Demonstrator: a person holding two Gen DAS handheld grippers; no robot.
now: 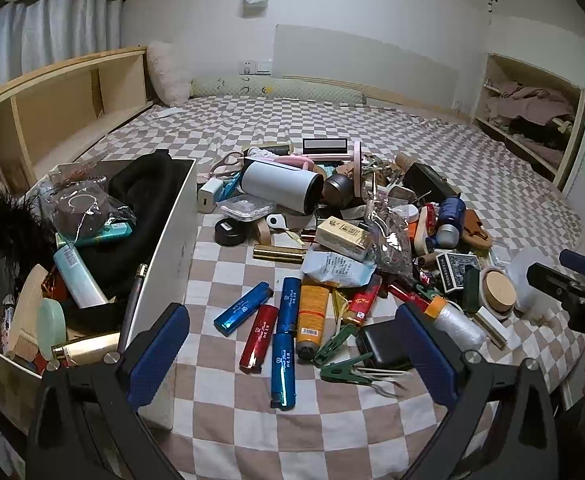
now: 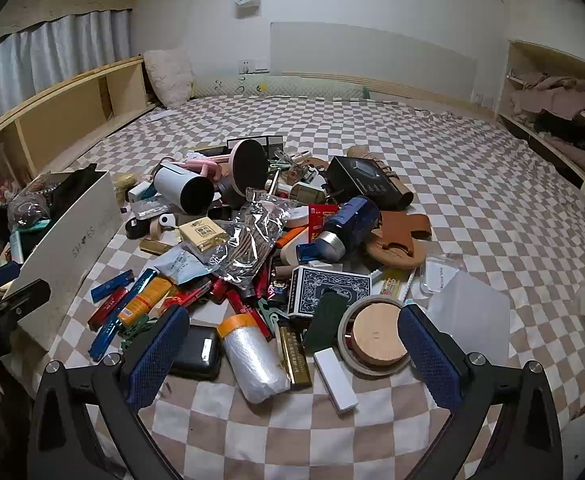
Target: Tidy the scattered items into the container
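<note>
Blue-padded, our left gripper (image 1: 292, 344) is hanging wide open and empty over lighters (image 1: 276, 320) lying beside the white container (image 1: 172, 220) at left. Turning to the right wrist view, we are holding our right gripper (image 2: 292, 344) equally spread above a plastic-wrapped roll (image 2: 254, 360) and tape ring (image 2: 376, 336).

Dim, cool indoor light falls evenly from overhead — shadows under the clutter on the brown-and-white checked bedsheet (image 1: 332, 420) are soft. Glare glints off the crinkled clear plastic bag (image 2: 252, 236). Fisheye bending curves the edges — corners vignette black.
</note>
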